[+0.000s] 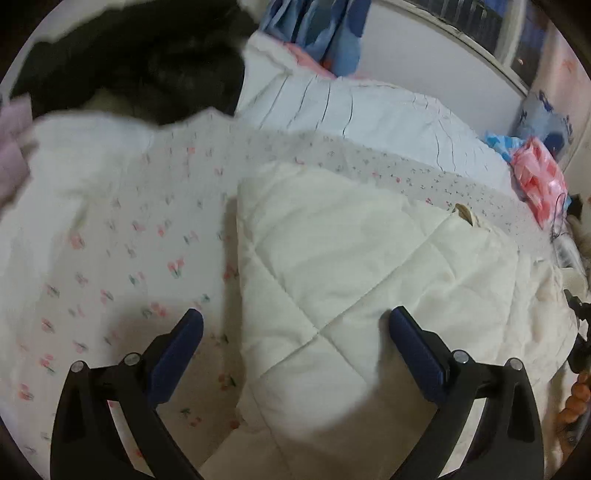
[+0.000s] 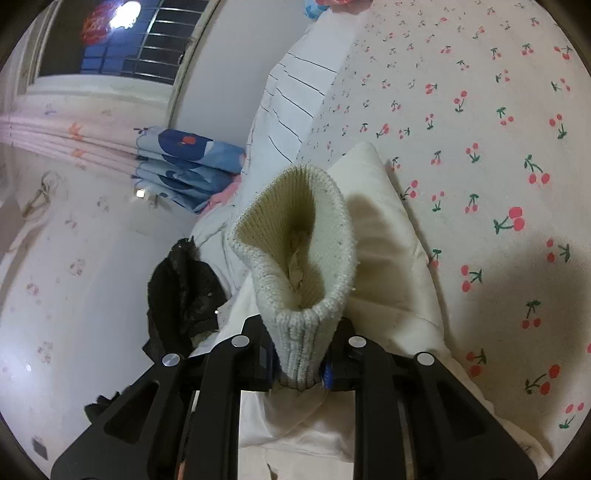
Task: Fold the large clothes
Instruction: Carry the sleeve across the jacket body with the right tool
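Note:
A cream quilted jacket (image 1: 351,266) lies on the cherry-print bedsheet (image 1: 122,258). My left gripper (image 1: 295,328) is open and empty, hovering just above the jacket's near left part. In the right wrist view, my right gripper (image 2: 299,365) is shut on the jacket's ribbed knit cuff (image 2: 295,258), which stands up from the fingers with its opening toward the camera. The cream jacket body (image 2: 391,258) hangs and lies behind it over the cherry-print sheet (image 2: 480,129).
A black fluffy garment (image 1: 147,62) lies at the bed's far left. A white striped pillow (image 1: 369,107), blue floral fabric (image 1: 317,29) and a pink bag (image 1: 539,181) sit along the wall. A black garment (image 2: 181,295) and folded blue bedding (image 2: 184,166) show left of the right gripper.

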The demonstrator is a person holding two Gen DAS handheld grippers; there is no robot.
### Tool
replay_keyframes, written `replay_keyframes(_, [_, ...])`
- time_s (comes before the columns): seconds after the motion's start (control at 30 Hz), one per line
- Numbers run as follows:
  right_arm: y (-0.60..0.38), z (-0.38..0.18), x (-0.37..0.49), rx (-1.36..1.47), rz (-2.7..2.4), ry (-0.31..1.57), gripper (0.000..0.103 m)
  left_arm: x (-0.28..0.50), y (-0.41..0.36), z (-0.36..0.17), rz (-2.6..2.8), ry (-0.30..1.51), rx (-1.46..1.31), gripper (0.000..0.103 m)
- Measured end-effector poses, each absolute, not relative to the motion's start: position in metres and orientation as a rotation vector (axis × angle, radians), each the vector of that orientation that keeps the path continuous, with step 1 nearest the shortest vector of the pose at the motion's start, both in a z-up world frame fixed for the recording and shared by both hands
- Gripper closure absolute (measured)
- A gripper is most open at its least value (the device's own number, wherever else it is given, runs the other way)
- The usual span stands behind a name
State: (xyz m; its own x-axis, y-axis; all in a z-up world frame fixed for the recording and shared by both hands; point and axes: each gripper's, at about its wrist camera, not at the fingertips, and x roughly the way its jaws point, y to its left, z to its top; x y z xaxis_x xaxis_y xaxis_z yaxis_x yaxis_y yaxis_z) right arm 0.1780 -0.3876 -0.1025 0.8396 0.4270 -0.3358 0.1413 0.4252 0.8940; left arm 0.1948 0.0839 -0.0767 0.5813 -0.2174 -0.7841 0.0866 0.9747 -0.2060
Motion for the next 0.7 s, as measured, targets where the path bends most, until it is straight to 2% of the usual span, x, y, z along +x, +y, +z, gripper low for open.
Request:
replay_keyframes(0.1, [-0.381,-0.065,0.170,1.019,0.221,0.474,0.085,0.191,0.097,-0.051,-0.182,0.850,-0.233,0.007])
replay_keyframes(0.2, [-0.384,-0.061,0.166,1.007,0.182,0.459,0.085,0.180,0.097,-0.028,-0.210,0.759,-0.232,0.007])
replay_keyframes(0.27, [-0.394,-0.091,0.168,1.071,0.112,0.540,0.085,0.188,0.092,-0.033,-0.177,0.794,-0.194,0.007])
replay_keyframes(0.33, [-0.401,-0.132,0.172,1.181,0.096,0.648,0.083,0.208,0.090,-0.063,-0.141,0.911,-0.132,0.007])
replay_keyframes(0.4, [-0.412,-0.150,0.166,1.283,0.092,0.635,0.083,0.213,0.091,-0.092,-0.149,0.986,-0.128,0.006])
replay_keyframes(0.47, [-0.421,-0.136,0.156,1.262,0.022,0.598,0.075,0.212,0.097,-0.095,-0.150,0.989,-0.167,0.006])
replay_keyframes(0.57, [-0.431,-0.120,0.136,1.230,-0.085,0.530,0.061,0.205,0.088,-0.083,-0.116,0.944,-0.072,0.006])
replay_keyframes(0.63, [-0.430,-0.088,0.125,1.111,-0.111,0.427,0.060,0.203,0.076,-0.080,-0.101,0.914,0.010,0.006])
replay_keyframes(0.7, [-0.413,-0.051,0.123,0.950,-0.046,0.352,0.049,0.202,0.069,-0.080,-0.091,0.890,0.059,0.006])
